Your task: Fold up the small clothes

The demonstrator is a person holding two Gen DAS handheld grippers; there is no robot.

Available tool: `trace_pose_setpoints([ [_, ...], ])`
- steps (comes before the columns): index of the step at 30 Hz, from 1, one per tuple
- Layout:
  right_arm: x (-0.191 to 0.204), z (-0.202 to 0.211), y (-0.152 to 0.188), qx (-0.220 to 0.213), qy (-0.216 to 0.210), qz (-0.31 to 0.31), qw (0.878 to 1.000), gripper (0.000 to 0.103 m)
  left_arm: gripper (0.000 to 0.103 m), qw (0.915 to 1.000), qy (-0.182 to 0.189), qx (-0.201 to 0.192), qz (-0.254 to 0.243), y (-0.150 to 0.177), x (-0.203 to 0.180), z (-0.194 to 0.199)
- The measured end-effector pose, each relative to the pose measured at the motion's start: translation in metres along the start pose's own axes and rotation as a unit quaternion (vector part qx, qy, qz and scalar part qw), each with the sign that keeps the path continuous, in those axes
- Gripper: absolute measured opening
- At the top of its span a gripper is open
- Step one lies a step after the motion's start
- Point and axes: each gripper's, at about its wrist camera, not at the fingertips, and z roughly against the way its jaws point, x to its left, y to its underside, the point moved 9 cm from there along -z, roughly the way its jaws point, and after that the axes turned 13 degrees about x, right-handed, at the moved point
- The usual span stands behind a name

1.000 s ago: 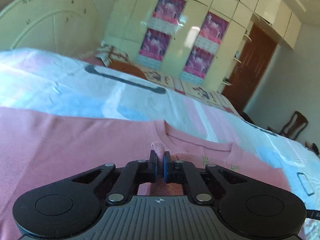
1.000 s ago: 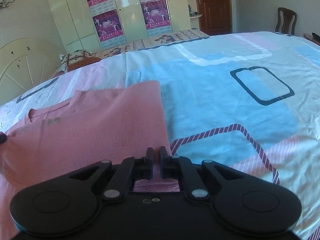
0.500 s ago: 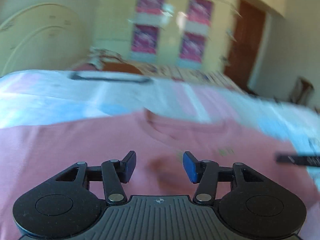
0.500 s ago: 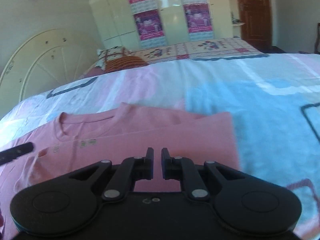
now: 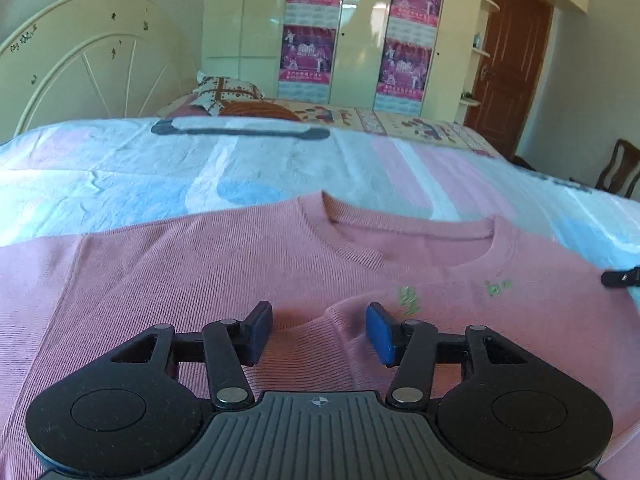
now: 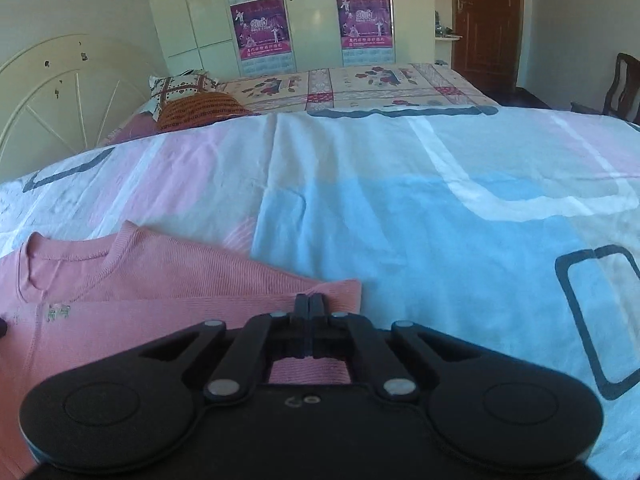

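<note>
A pink knit sweater [image 5: 240, 264] lies flat on the bed, neckline away from me, with small green marks on the chest. My left gripper [image 5: 320, 330] hovers open low over the chest. The folded-in sleeve cuff [image 5: 344, 316] lies loose between its blue pads [image 5: 378, 334], touching neither. My right gripper [image 6: 310, 304] is shut at the sweater's [image 6: 160, 280] right folded corner, and the fabric creases up into its closed tips. The right gripper's tip also shows as a dark tip [image 5: 620, 278] at the sweater's right edge.
The bedsheet [image 6: 440, 220] has pink, blue and white patches with dark outlines and stretches far to the right. Pillows [image 5: 228, 94] and a cream headboard [image 5: 80, 60] are at the back left. A wardrobe with posters, a brown door and a wooden chair [image 5: 618, 168] stand beyond.
My left gripper opened and let go of the sleeve cuff, which now lies on the chest. My right gripper slid to the sweater's right corner and its small gap closed.
</note>
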Motion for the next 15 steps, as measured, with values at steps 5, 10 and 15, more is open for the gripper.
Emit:
trace_pose_setpoints([
  [5,0.002,0.004,0.008,0.006,-0.011,-0.002,1.0,0.0,0.052,0.9984,0.026,-0.003,-0.05,0.013,-0.039,0.014],
  [10,0.013,0.026,0.027,0.02,-0.02,0.028,0.999,0.023,0.052,0.9972,0.034,0.005,-0.066,0.04,-0.049,0.025],
  [15,0.018,0.06,0.084,0.02,0.001,0.047,0.999,0.009,0.052,0.996,0.021,-0.008,-0.087,0.061,-0.042,0.043],
])
